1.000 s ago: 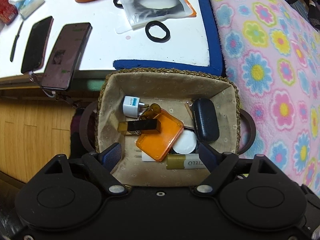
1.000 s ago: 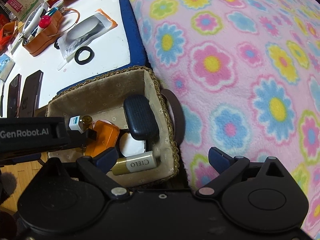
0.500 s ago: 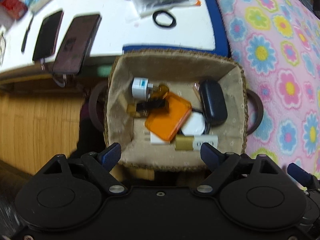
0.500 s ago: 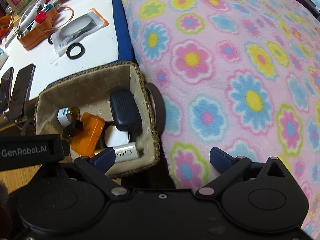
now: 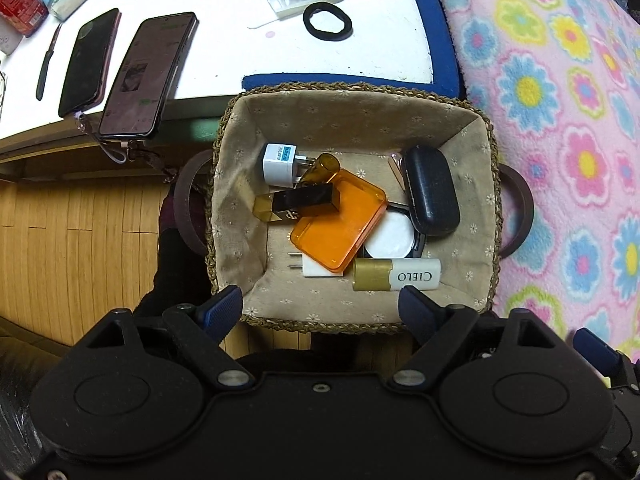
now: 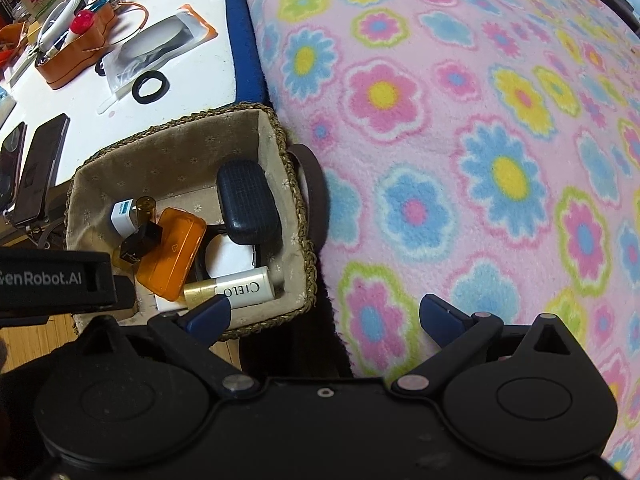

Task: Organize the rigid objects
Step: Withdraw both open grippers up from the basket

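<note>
Your left claw (image 5: 320, 306), closing on nothing, and wide, empty right claw (image 6: 326, 314) overlook the fabric-lined woven basket (image 5: 352, 120) holding a glossy orange box (image 5: 340, 224).

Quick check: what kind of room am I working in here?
Probably a bedroom or living space at home: a flowered fleece blanket, a cluttered white desk with two phones, and a lined wicker basket of small personal items.

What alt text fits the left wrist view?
Left gripper, nothing between its closing jaws, hangs over a lined wicker basket holding an orange case, dark case, white plug and CIELO tube.
</note>
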A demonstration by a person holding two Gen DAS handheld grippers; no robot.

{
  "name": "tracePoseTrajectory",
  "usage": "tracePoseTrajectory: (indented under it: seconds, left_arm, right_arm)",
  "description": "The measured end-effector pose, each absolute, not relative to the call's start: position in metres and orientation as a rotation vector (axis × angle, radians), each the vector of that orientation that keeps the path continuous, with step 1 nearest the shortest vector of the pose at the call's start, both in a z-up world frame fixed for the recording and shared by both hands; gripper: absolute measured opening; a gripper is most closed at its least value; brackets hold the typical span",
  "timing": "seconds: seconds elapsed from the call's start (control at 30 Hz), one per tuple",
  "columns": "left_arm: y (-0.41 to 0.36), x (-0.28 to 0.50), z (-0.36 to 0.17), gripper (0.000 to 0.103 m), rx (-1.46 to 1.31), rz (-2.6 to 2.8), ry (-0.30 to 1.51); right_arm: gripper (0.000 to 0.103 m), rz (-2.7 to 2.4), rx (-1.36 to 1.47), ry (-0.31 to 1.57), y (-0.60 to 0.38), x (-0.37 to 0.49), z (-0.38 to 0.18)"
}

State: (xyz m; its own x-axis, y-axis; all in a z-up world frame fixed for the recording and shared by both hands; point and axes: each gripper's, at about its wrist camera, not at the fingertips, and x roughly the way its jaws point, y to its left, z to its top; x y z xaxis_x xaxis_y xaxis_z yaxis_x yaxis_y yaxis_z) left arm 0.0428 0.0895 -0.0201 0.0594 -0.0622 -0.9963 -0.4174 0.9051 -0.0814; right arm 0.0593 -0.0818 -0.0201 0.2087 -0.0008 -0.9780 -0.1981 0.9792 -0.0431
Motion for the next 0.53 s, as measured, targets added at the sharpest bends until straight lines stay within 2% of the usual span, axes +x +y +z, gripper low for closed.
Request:
tracePoseTrajectory:
  seconds: [0.53]
  left_arm:
    - [0.0855,0.0442,-0.0197,0.081,-0.392,0.27,1.501]
  right_arm:
    - [0.102,0.128,-0.157,1.36,-0.0825,0.0663,-0.0208]
